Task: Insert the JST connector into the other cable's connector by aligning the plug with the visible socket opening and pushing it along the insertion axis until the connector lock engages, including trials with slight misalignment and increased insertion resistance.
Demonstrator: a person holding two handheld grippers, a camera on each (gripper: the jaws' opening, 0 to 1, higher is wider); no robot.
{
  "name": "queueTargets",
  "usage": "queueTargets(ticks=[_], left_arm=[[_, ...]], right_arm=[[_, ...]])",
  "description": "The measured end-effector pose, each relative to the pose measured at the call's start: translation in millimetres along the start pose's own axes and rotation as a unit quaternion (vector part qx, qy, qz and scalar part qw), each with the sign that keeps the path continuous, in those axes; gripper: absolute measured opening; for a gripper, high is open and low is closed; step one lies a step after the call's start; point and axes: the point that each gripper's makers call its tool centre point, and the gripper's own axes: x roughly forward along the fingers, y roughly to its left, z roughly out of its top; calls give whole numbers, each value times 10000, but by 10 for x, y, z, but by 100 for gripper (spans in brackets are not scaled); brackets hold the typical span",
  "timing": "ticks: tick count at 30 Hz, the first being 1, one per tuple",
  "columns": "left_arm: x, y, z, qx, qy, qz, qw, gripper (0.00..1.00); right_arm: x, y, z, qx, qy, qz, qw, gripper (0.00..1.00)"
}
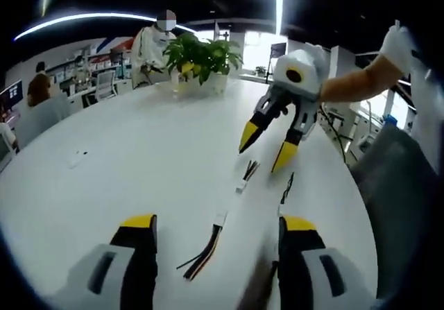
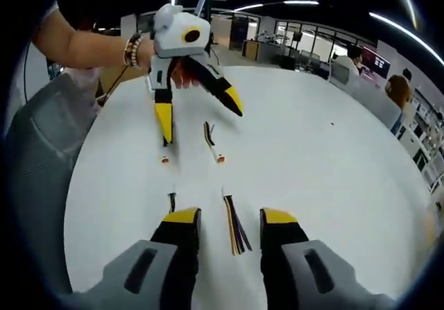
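Plainly, both yellow-tipped claws, left gripper (image 1: pixel 215 230) and right gripper (image 2: pixel 229 220), gape wide, holding nothing; thin striped cables (image 1: pixel 205 251) with small white connectors (image 1: pixel 219 219) lie on the smooth round white table (image 1: pixel 139 157) near its edge.

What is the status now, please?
Left gripper and right gripper open, holding nothing. Cables lie apart on white table, connectors unmated. Nothing in the way.
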Motion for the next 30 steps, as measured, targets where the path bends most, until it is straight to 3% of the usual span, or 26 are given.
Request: queueTargets(ticks=[5,20,30], left_arm=[[38,-18,8,78,-109,-51,9999,53],[149,-52,-95,33,-201,-151,9997,37],[196,-109,-142,338,-174,-202,9991,26]], right_arm=[[70,-8,-13,-9,11,55,10000,28],[248,-16,-32,98,-16,194,9998,23],[337,12,19,118,-119,251,9995,18]])
